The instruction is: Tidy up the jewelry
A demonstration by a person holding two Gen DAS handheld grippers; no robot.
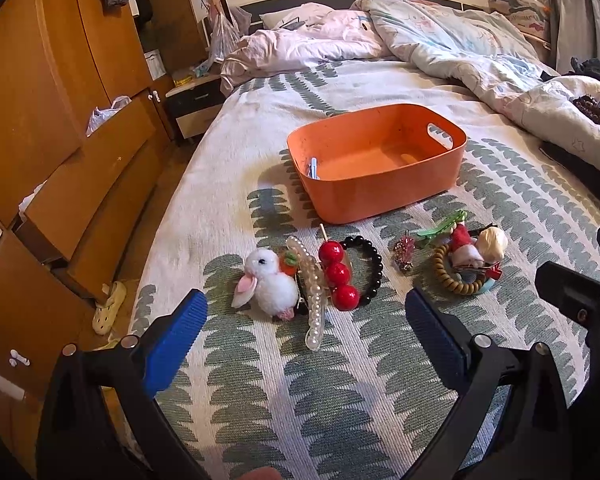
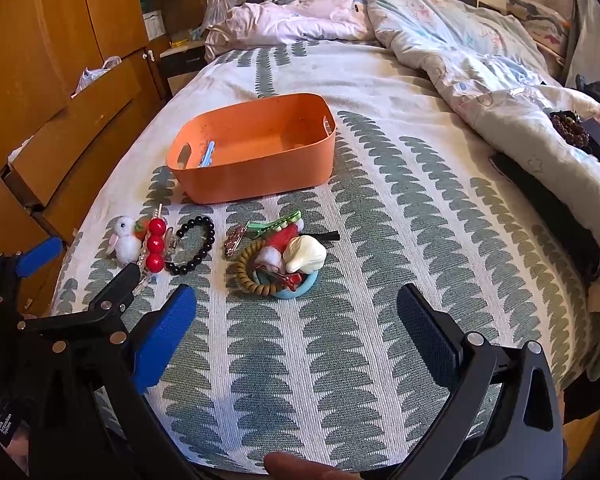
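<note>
An orange bin point(image 1: 384, 196) point(image 2: 260, 182) sits on the bed with a small blue clip point(image 1: 314, 168) point(image 2: 208, 154) inside. In front of it lie a white bunny clip point(image 1: 268, 284) point(image 2: 125, 238), a pearl clip point(image 1: 314, 292), a red ball stick point(image 1: 338, 274) point(image 2: 156, 244), a black bead bracelet point(image 1: 370, 264) point(image 2: 198, 248), a small sparkly clip point(image 1: 403, 254) point(image 2: 233, 242), and a pile of hair ties and clips point(image 1: 470, 260) point(image 2: 284, 260). My left gripper point(image 1: 306, 332) is open and empty just short of the bunny group. My right gripper point(image 2: 296, 320) is open and empty just short of the pile.
The patterned bedspread point(image 1: 340, 380) point(image 2: 400, 220) covers the bed. A rumpled quilt point(image 1: 460, 48) point(image 2: 480, 60) lies at the far right. Wooden wardrobes and drawers point(image 1: 60, 120) point(image 2: 40, 80) stand to the left, a nightstand point(image 1: 194, 104) beside the headboard. A dark bead item point(image 2: 570, 128) rests on the quilt.
</note>
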